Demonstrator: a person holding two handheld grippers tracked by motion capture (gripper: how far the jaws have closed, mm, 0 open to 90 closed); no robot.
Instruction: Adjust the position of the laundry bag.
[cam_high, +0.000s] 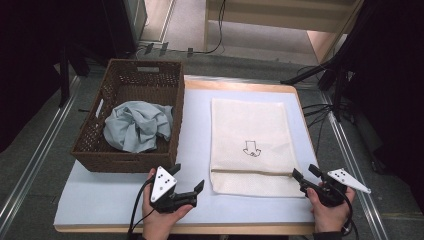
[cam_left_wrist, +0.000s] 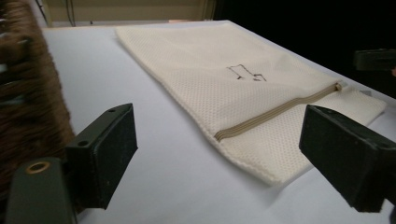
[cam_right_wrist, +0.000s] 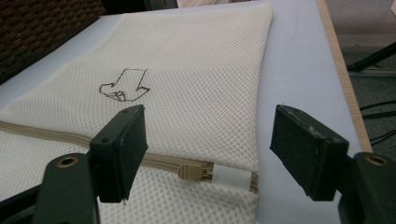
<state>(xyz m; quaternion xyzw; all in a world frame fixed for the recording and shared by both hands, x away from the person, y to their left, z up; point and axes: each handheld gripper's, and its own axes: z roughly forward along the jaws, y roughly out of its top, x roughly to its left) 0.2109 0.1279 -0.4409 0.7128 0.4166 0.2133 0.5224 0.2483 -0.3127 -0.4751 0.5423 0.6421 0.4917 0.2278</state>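
A cream mesh bag (cam_high: 248, 142) with an arrow drawn on it lies flat on the pale table (cam_high: 195, 130). Its tan zipper (cam_high: 252, 172) runs across the near end. The zipper pull (cam_right_wrist: 189, 172) sits close to the bag's right edge. My left gripper (cam_high: 189, 177) is open at the bag's near left corner, pointing right, with nothing between its jaws. In the left gripper view the left gripper (cam_left_wrist: 217, 126) frames the zipper's left end (cam_left_wrist: 224, 135). My right gripper (cam_high: 304, 171) is open just off the zipper's right end; in its own view the right gripper (cam_right_wrist: 208, 135) brackets the pull without touching it.
A brown wicker basket (cam_high: 125, 161) stands at the left with a crumpled grey-blue cloth (cam_high: 139, 126) inside. The basket wall (cam_left_wrist: 28, 93) is close beside my left jaw. The table's wooden right edge (cam_right_wrist: 343, 70) runs near the right gripper. Cables and stands lie on the floor beyond.
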